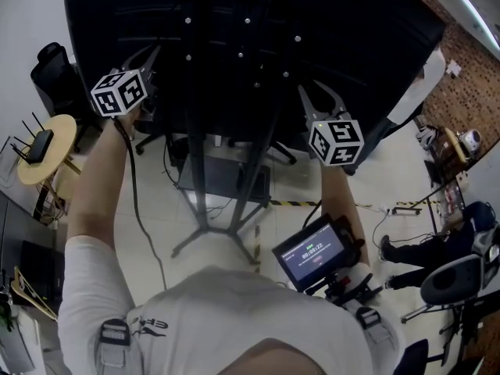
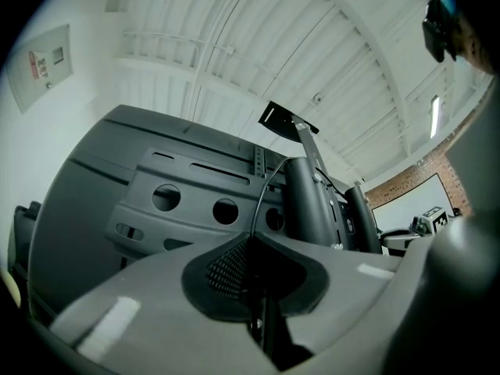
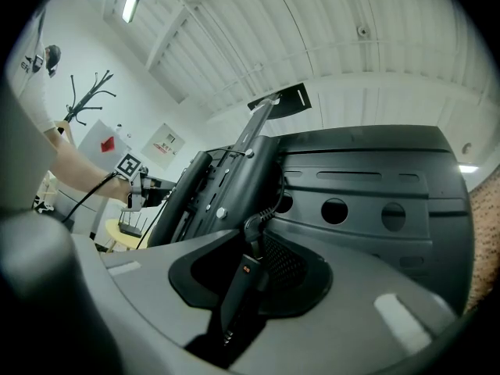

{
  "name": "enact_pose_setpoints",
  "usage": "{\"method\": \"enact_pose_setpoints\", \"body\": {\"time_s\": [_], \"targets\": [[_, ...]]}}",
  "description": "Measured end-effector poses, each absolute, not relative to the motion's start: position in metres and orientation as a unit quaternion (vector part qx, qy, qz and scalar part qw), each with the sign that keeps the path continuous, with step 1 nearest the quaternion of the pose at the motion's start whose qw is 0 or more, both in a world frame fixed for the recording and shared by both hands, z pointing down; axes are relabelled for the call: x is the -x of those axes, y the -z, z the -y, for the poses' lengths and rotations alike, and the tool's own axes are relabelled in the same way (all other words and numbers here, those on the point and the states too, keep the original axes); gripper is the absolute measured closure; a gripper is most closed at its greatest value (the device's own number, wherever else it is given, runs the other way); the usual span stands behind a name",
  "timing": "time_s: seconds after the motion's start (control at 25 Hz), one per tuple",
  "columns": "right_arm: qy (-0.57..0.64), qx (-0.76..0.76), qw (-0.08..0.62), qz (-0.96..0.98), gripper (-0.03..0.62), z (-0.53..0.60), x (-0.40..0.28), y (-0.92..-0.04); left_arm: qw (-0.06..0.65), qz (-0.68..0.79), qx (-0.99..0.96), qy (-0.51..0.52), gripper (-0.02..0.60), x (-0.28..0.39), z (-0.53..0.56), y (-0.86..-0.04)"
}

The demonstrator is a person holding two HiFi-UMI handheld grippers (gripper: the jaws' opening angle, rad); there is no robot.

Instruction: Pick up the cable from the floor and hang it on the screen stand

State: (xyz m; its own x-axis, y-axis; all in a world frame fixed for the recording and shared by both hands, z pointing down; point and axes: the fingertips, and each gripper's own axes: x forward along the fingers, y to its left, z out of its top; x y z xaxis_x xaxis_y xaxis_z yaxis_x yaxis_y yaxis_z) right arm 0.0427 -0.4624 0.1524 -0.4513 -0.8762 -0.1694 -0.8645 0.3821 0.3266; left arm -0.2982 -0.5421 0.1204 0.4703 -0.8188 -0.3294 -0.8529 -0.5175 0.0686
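In the head view both arms reach up at the back of the big black screen (image 1: 250,37) on its stand (image 1: 207,225). My left gripper (image 1: 148,57) is at the screen's left part, my right gripper (image 1: 319,94) at its right. In the left gripper view the left gripper (image 2: 254,241) is shut on a thin black cable (image 2: 256,201) that runs up to the stand's post (image 2: 308,201). From that hand the cable (image 1: 139,209) hangs down to the floor. In the right gripper view the right gripper (image 3: 254,244) is shut on the cable's black plug (image 3: 238,283) beside the stand's column (image 3: 234,178).
A round wooden table (image 1: 43,147) with a router and a black office chair (image 1: 55,65) stand at the left. Yellow-black tape (image 1: 301,203) marks the floor. A person's legs (image 1: 422,248) and another chair are at the right. A small display (image 1: 316,252) hangs on my chest.
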Motion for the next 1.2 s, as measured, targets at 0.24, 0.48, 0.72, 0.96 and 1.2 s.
{"method": "enact_pose_setpoints", "body": {"time_s": [0.24,0.48,0.72,0.96,1.2], "targets": [[0.173,-0.530,-0.002,0.830,0.494,0.462,-0.049,-0.152,0.038,-0.493,0.848,-0.188,0.534,0.308,0.538,-0.126],[0.166,-0.536,-0.009,0.828,0.496,0.462,-0.054,-0.153,0.032,-0.495,0.846,-0.197,0.453,0.318,0.535,-0.135],[0.158,-0.539,-0.014,0.827,0.490,0.462,-0.057,-0.160,0.019,-0.490,0.848,-0.198,0.427,0.323,0.532,-0.149],[0.152,-0.541,-0.016,0.827,0.474,0.461,-0.060,-0.166,0.017,-0.499,0.842,-0.203,0.402,0.334,0.524,-0.158],[0.139,-0.543,-0.013,0.828,0.471,0.462,-0.063,-0.177,0.008,-0.516,0.833,-0.198,0.403,0.350,0.519,-0.173]]}}
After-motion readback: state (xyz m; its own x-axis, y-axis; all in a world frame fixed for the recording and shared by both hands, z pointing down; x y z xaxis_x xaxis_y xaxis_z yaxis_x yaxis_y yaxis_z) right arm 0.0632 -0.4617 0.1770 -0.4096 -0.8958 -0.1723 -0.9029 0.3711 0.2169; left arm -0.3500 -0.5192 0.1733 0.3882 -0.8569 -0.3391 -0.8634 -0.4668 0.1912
